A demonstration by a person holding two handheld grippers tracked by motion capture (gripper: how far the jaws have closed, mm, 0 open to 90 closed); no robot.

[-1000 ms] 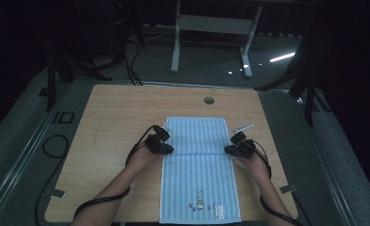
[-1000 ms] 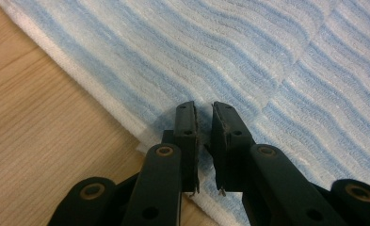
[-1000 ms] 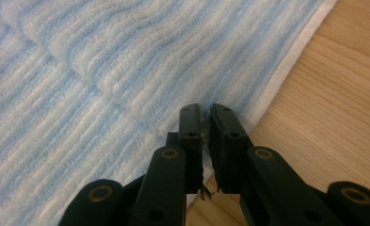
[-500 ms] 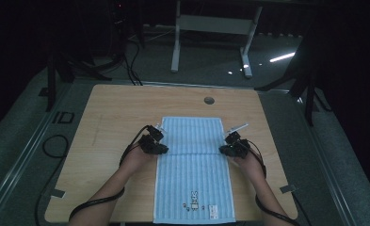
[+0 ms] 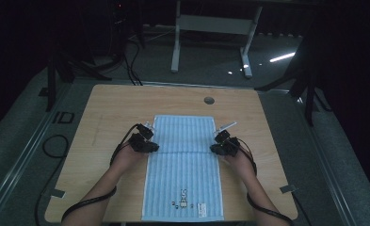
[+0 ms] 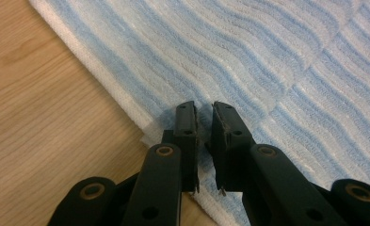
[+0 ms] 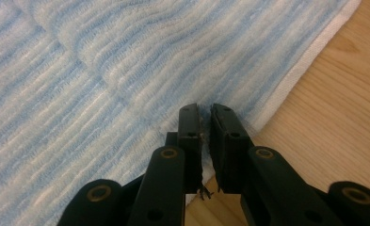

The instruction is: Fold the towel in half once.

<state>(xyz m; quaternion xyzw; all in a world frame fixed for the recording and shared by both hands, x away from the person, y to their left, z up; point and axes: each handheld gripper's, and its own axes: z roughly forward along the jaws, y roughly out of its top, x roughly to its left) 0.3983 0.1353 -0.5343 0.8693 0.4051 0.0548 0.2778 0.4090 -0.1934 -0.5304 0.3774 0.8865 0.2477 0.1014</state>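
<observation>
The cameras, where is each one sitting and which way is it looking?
High view: sits above the person's side, looks forward and down on the table and blue striped towel; both forearms show.
Left gripper view: rides the left hand-held gripper, looking along its black jaws at the towel's white edge.
Right gripper view: rides the right hand-held gripper, looking at the opposite edge.
Shared: both gripper views show the towel's fold and wooden tabletop.

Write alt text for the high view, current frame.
A person's two hand-held grippers pinch the long side edges of a blue striped towel lying on a wooden table, the left gripper on its left edge and the right gripper on its right edge, with a fold line running across between them. The room around the table is dark.
</observation>
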